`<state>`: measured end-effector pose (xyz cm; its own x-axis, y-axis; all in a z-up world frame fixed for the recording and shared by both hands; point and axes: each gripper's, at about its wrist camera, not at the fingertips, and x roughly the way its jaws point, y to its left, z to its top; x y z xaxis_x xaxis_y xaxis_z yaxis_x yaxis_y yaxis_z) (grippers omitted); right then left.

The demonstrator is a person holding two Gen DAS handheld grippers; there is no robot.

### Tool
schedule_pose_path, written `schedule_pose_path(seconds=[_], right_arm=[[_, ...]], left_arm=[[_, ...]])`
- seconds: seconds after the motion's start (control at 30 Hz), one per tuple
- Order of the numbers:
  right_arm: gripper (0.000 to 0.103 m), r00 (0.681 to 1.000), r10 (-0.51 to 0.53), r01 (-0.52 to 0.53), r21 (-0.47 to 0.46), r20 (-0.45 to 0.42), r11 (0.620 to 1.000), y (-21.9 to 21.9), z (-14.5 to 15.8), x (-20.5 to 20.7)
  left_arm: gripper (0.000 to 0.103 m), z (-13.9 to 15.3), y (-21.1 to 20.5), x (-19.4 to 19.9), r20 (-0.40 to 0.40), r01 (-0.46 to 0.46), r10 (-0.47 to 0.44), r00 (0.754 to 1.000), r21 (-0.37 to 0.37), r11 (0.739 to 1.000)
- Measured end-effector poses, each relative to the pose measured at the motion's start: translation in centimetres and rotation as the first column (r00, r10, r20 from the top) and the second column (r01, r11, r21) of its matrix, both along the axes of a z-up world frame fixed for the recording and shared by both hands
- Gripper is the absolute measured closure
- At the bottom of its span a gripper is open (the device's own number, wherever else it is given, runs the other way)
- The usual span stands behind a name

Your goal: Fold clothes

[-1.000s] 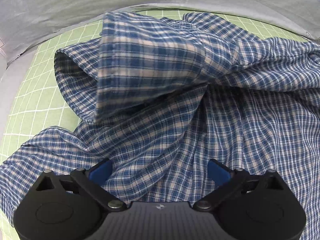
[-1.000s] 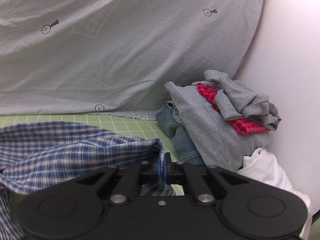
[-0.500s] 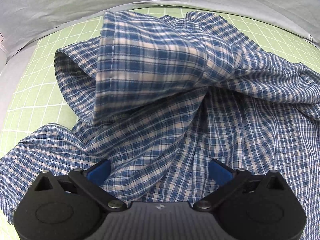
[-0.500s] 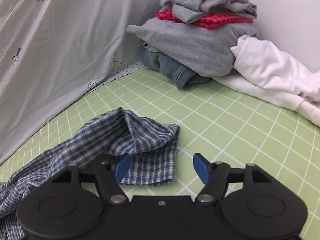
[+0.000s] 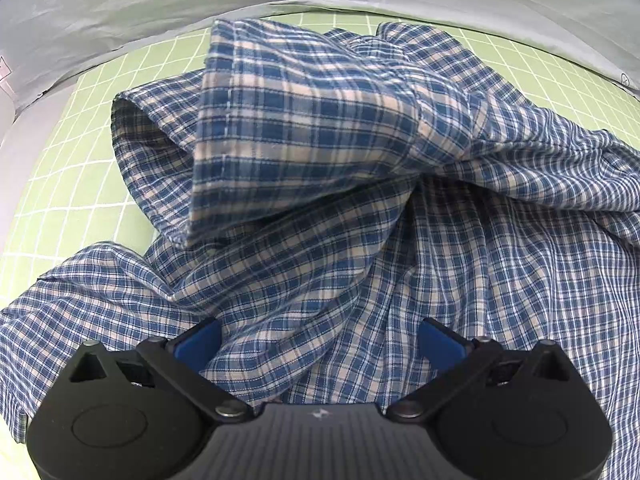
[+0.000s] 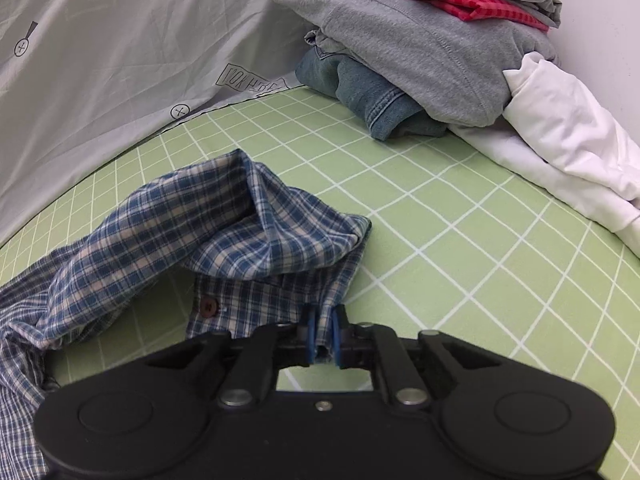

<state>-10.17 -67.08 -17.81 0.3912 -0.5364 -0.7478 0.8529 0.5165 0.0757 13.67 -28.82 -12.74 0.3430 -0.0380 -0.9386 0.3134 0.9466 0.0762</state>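
On a green gridded cutting mat [image 6: 460,240], the right gripper [image 6: 323,338] has just closed its blue pads on the edge of a sleeve cuff of the blue plaid shirt [image 5: 360,240], pinching a fold of cloth beside the cuff's brown button [image 6: 208,306]; half a second ago the same jaws stood wide over that cuff, and a second ago they were clamped on it while it hung off the mat, so this reads as a set-down and re-grip at a better spot. The sleeve now lies on the mat toward its far edge, trailing back to the shirt's crumpled body. The left gripper [image 5: 320,340] hangs nose-down over that body with its jaws wide apart and plaid cloth bunched between them but not pressed, much as it did a second ago. The shirt's other sleeve [image 5: 288,128] lies doubled over the heap near the grey sheet [image 5: 160,8] at the mat's far edge. A stack of clothes [image 6: 432,40] waits in the far right corner. With the cuff held again, the sleeve can likely be drawn straight before any fold begins.
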Motion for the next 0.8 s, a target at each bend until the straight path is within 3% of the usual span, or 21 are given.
schedule_pose_path(seconds=[0.17,0.33,0.43,0.47,0.57,0.7,0.8], right_arm=[[0.1,0.99,-0.11,0.098,-0.123,-0.09,0.987,-3.0,1.3,-1.8],[0.097,0.949,-0.249,0.186,-0.293,-0.196,0.938,-6.4,3.3,-3.3],[0.082,0.94,-0.266,0.187,-0.331,-0.214,0.925,-6.4,3.8,-3.2],[0.072,0.942,-0.261,0.181,-0.339,-0.211,0.923,-6.2,3.9,-3.0],[0.061,0.968,-0.19,0.131,-0.316,-0.165,0.94,-4.3,3.9,-1.9],[0.044,0.993,-0.055,0.033,-0.196,-0.106,0.98,-2.3,2.2,0.2],[0.043,0.989,-0.042,0.027,-0.108,-0.14,0.994,-1.8,-0.2,1.5]], left_arm=[[0.0,0.0,0.6,-0.8,-0.004,0.002,-0.002,1.0,-0.002,1.0],[0.0,-0.3,0.6,-0.4,-0.004,0.0,0.0,1.0,-0.003,1.0],[0.0,-0.3,0.7,-0.8,-0.003,-0.004,0.004,1.0,-0.004,1.0],[0.0,-0.2,0.7,-1.0,-0.003,-0.005,0.005,1.0,-0.004,1.0],[0.0,-0.2,0.6,-1.6,0.0,-0.011,0.011,1.0,-0.002,1.0],[0.0,-0.3,0.6,-1.9,-0.004,-0.013,0.013,1.0,-0.003,1.0],[0.0,-0.5,0.2,-1.7,-0.009,-0.019,0.019,1.0,-0.005,1.0]])
